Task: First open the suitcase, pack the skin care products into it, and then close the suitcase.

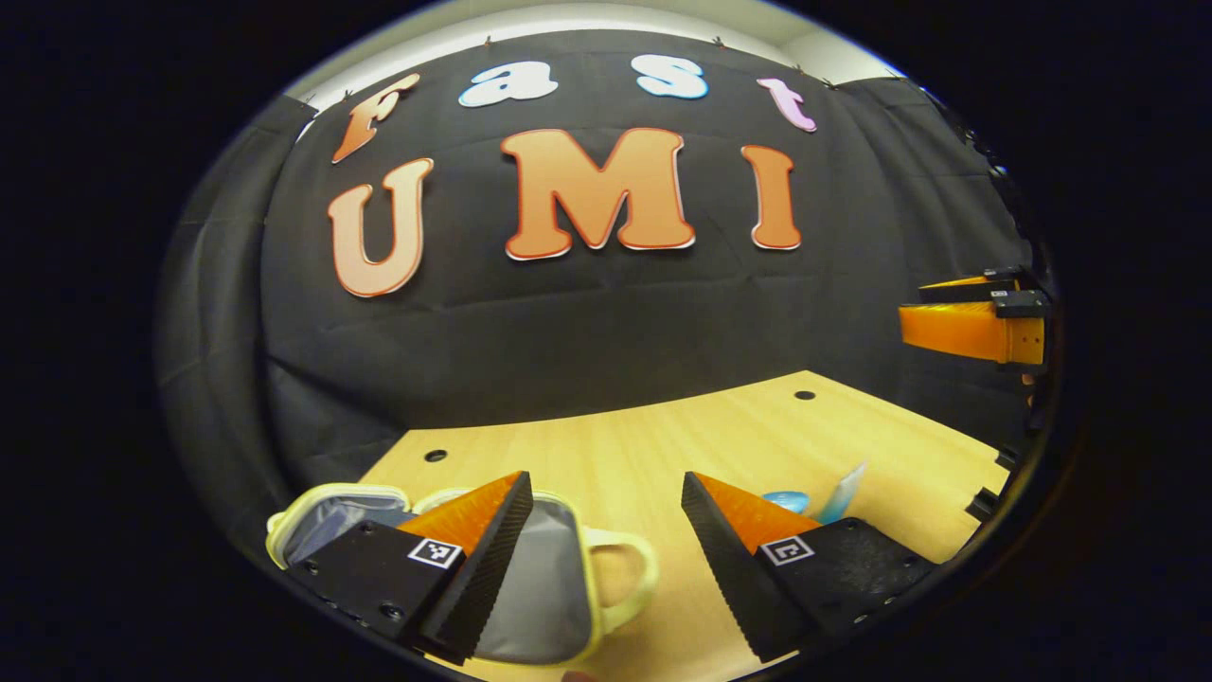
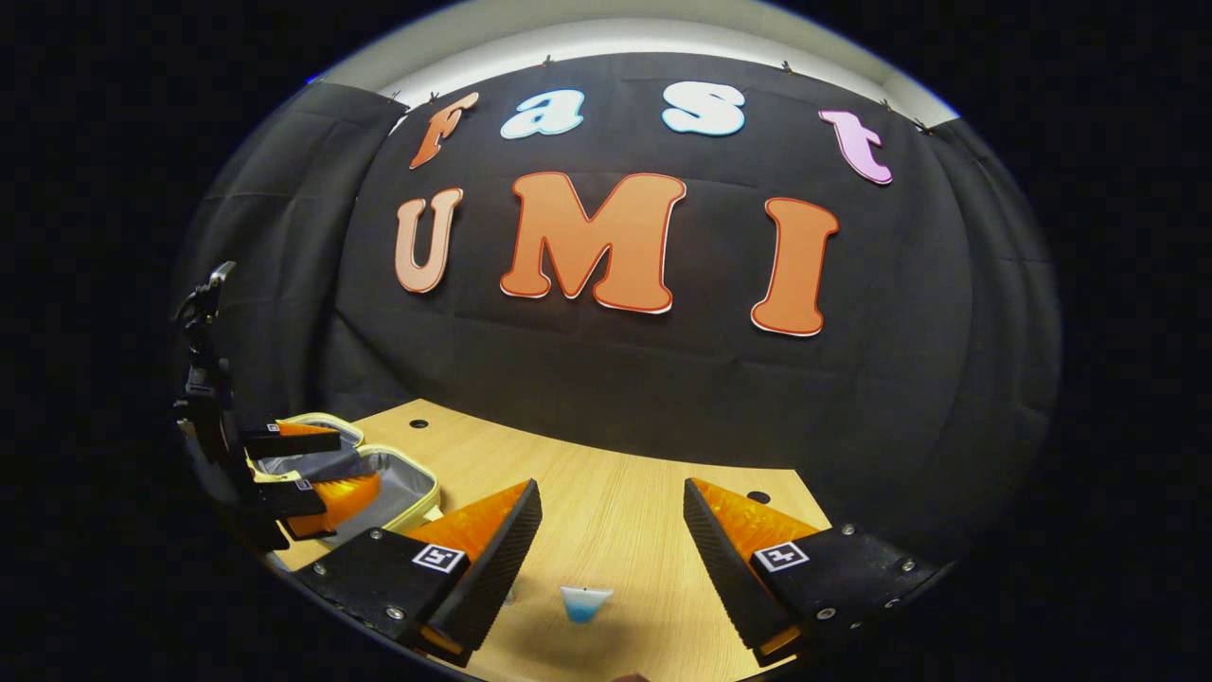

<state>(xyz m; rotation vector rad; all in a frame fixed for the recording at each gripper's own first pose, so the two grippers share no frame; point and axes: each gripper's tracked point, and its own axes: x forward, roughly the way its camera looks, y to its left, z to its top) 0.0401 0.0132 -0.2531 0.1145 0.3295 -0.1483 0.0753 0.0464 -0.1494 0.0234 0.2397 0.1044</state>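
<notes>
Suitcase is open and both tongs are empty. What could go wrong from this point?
1. The skin care tube lies low between the right tongs, which are wide open; a shallow approach could push it along the wooden table rather than grip it.
2. The left tongs hang over the open suitcase, so the right tongs bringing the tube in may collide with them.
3. The suitcase sits near the table's edge and could be nudged off.

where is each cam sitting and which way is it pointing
Left gripper view: rides the left gripper, facing the booth wall over the table; its own jaws stand open above the open suitcase.
Right gripper view: rides the right gripper, same heading; its own jaws stand open above a skin care tube.
Shared: table, suitcase, tube, and each sees the other gripper at its edge.
</notes>
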